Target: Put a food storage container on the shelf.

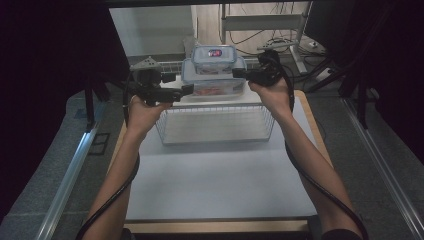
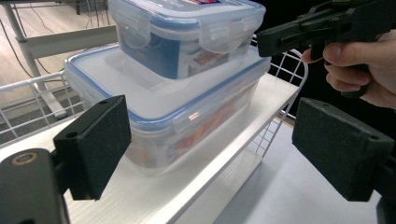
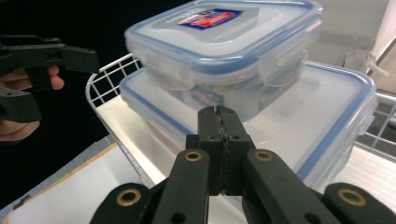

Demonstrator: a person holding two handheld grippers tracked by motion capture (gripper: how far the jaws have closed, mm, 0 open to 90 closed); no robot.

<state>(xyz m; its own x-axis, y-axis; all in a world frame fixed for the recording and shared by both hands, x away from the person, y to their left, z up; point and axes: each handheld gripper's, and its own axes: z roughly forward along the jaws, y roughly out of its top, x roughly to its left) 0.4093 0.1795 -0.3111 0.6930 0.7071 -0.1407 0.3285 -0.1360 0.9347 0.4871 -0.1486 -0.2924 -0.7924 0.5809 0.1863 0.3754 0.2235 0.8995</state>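
Note:
Two clear lidded boxes with blue seals are stacked on the white top of a wire rack (image 1: 216, 125). The small box (image 1: 214, 56) (image 2: 187, 32) (image 3: 224, 42) rests on the lid of the large box (image 1: 200, 85) (image 2: 187, 121) (image 3: 327, 116). At the stack's left, my left gripper (image 1: 181, 92) (image 2: 217, 149) is open, its pads (image 2: 93, 144) wide apart and clear of the large box's near corner. My right gripper (image 1: 239, 74) (image 3: 219, 126) is shut with nothing in it, its tip close to the small box at the stack's right side (image 2: 299, 32).
The rack stands at the far end of a white table mat (image 1: 215, 175) with a wooden border. The rack's white shelf (image 2: 187, 186) has free room in front of the boxes. Dark curtains hang at both sides; cables and a metal frame (image 1: 260, 22) lie behind.

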